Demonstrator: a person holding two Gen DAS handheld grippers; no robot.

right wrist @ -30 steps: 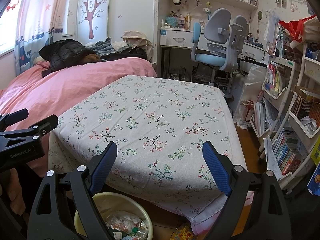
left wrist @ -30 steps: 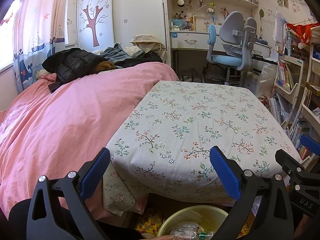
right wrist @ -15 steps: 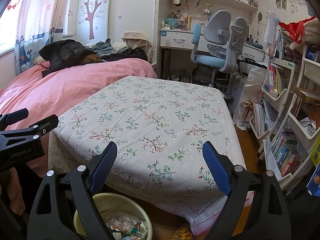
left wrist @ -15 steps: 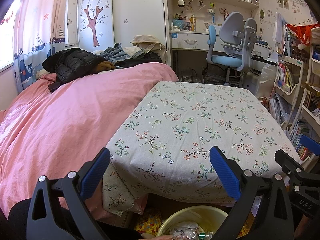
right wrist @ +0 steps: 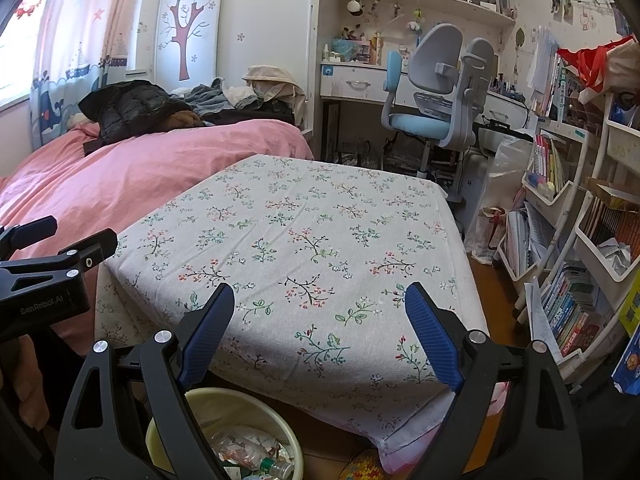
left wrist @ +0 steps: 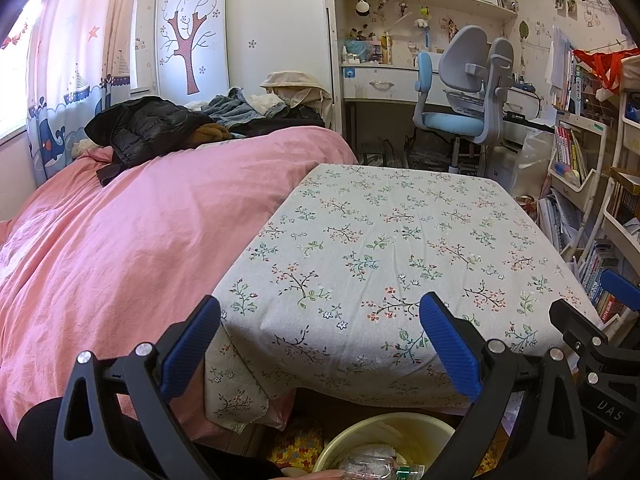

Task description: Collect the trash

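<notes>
**Inspection: surface bare, bin loaded, both tongs idle**

The left tongs (left wrist: 320,344) and the right tongs (right wrist: 320,328) both stand with their blue pads wide apart and nothing between them. Each hangs over the near edge of the surface (left wrist: 400,240), which is draped in a flowered cloth and carries no loose item that either view shows.

The trash is in the pale yellow bin (right wrist: 160,432) on the floor, just below the near edge of the surface. In the right wrist view it holds a clear plastic bottle (right wrist: 256,460) with a green label among crumpled wrappers; the left wrist view shows only the bin's far rim and the top of its contents.

Judgement on the step in hand: collection from the surface looks finished, or else the operator is between picks and searching. Nothing is being carried.

The next move calls for finding further litter (the pink bed (left wrist: 120,240) and the floor by the bookshelves (right wrist: 568,304) are the likely places, though no clear piece of litter can be made out there), then lowering one open pair of tongs around it.
</notes>
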